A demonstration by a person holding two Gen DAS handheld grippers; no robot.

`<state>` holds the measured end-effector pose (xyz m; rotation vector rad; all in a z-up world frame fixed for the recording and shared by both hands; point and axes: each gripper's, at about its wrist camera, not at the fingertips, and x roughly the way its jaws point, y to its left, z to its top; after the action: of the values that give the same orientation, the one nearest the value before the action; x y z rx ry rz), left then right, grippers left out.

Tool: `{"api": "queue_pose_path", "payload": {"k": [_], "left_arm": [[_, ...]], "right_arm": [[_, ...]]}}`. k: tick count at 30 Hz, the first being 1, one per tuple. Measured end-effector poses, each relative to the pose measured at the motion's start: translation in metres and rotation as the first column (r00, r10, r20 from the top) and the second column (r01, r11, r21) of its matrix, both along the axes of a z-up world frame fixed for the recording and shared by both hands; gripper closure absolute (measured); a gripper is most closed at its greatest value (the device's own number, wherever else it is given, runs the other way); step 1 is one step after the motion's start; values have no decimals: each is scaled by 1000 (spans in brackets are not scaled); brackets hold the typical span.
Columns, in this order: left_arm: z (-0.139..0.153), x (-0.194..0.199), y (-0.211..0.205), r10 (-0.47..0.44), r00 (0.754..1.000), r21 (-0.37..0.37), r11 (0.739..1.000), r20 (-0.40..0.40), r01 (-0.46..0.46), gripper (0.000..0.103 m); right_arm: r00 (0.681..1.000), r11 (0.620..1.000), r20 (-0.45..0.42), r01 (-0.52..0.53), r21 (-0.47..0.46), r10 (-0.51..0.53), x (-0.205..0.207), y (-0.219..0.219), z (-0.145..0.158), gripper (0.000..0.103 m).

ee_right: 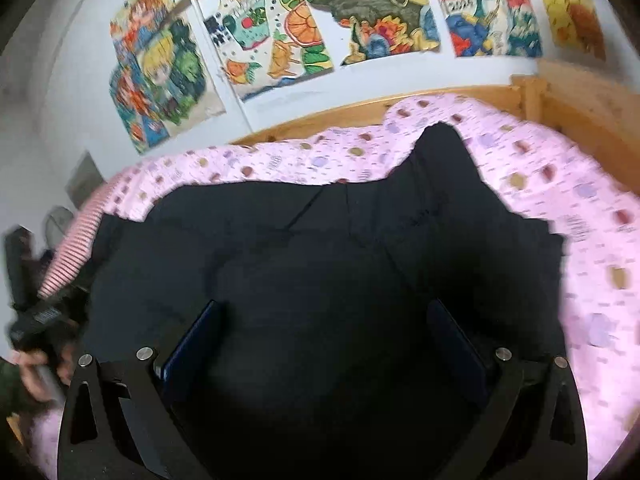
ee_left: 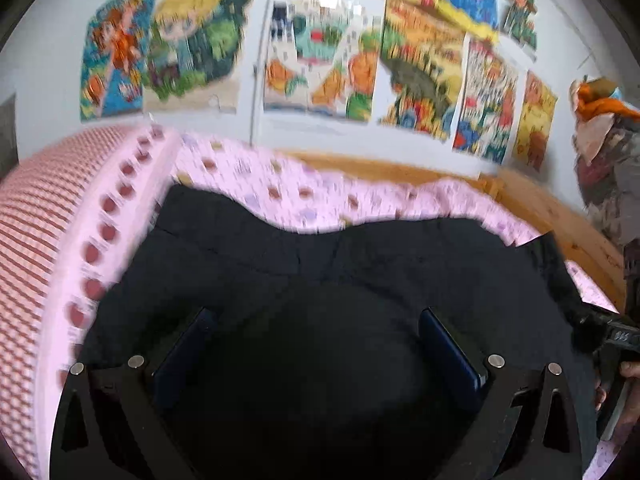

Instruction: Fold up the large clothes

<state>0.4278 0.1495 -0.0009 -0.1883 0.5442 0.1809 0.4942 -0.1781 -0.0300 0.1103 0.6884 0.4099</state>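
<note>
**Black garment spread on the pink bed, both grippers poised over its near edge**

The black garment lies across the bed, covering most of the middle, its far edge wavy against the pink spotted sheet.

The left gripper has its blue-faced fingers set wide apart, nothing pinched between them, with only dark cloth showing below. The right gripper stands the same way, jaws spread and empty over the near part of the cloth. Whether either touches the fabric I cannot tell; black on black hides it. A hand shows at the near left of the right wrist view.

Further out, one corner of the garment pokes up toward the far right like a flap. A red-and-white striped pillow sits at the left, the wooden bed frame runs along the far and right sides, and bright paintings cover the wall.

The cloth looks soft, matte and fairly thick, with shallow creases and a seam line across it. The sheet beneath is thin and rumpled.

The risk, to my eye: closing on one layer only, or catching the sheet along with the garment, would drag the bedding and skew the fold. Uneven lifting between the two sides could leave the edges mismatched.
</note>
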Motion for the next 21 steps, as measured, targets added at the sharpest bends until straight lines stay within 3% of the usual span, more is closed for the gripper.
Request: {"api": "queue_pose_path", "payload": {"k": [4,7,10,17,21], "left_arm": [[17,-25,5,-12,1000,55,998,14,11,0],[23,-40,16,3,1000,117,993,-21,-1,0],[24,-49,33,31,998,116,993,-55,-24,0],[1,-51,82,62,980,-57,996,-190,-74,0],[-19,-47,105,30,974,-214,974,-224,-80,0]], "right_arm": [[997,999,73,18,-49,-14,-24,-17,17,2],[998,995,63,34,-92,-29,-31,-35,20,2],[996,988,62,76,-135,-68,-34,-54,19,2],[991,989,-35,130,-75,-133,-17,-86,-1,2],[992,991,-62,102,-81,-107,-5,-83,-12,2]]}}
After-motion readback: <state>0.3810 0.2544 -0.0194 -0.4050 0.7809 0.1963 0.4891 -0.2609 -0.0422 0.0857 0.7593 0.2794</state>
